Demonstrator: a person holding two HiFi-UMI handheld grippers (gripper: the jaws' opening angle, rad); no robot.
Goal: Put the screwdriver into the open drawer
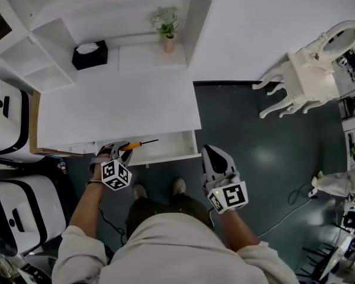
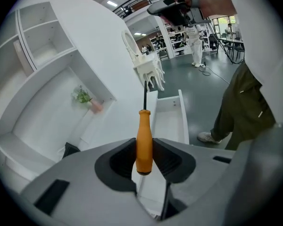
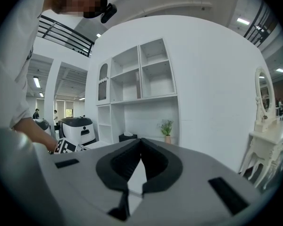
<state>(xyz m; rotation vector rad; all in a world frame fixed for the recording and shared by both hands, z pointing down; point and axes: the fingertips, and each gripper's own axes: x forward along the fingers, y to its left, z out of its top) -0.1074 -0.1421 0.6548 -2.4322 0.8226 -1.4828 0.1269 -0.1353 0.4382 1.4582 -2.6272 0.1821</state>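
1. The screwdriver point(image 1: 132, 145) is found at the left end of the open drawer point(image 1: 176, 156), which is pulled out from the front edge of the desk point(image 1: 118, 108). The shaft is pointed along the drawer towards its right end.
2. The handle is clamped between the closed fingers of the left gripper point(image 2: 144, 147), with the butt showing just below the pads.
3. Lowering is judged to be the step in hand. The tool should be kept parallel to the drawer front, brought low inside the walls, and only then released, so that the round handle is not left to roll.
4. A smooth orange handle, narrowed towards a thin dark shaft, is noted; the tip cannot be made out.
5. The right gripper point(image 1: 216, 152) is held off the drawer's right corner, its fingers closed tip to tip on nothing.
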